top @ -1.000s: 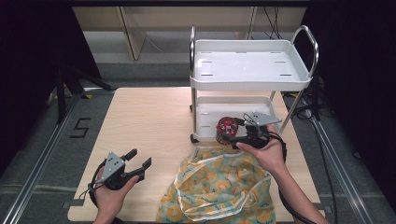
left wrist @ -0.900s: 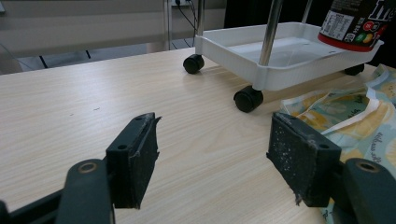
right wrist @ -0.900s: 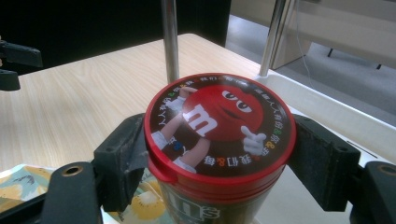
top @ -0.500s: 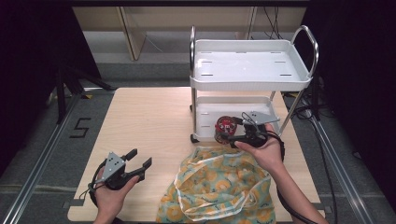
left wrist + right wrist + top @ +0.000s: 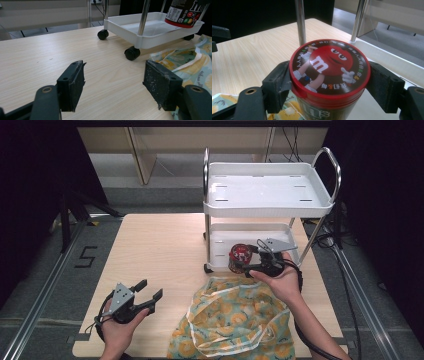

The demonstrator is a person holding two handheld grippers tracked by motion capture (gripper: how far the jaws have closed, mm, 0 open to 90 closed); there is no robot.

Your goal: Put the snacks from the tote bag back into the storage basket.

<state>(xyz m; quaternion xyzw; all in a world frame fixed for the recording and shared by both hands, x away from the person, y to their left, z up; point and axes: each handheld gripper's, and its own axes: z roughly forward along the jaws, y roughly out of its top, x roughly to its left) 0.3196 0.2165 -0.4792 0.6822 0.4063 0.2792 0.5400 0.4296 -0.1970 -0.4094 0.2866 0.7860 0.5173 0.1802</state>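
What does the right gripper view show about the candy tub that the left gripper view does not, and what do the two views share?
The right gripper view alone shows the candy tub from above: its red lid with a cartoon figure, clamped between the right gripper pads. The left gripper view alone shows the tub's label side held above the cart's lower tray, the cart's black wheels, and the left gripper open with nothing between its pads. Both show the wooden table, chrome cart posts and the patterned cloth.
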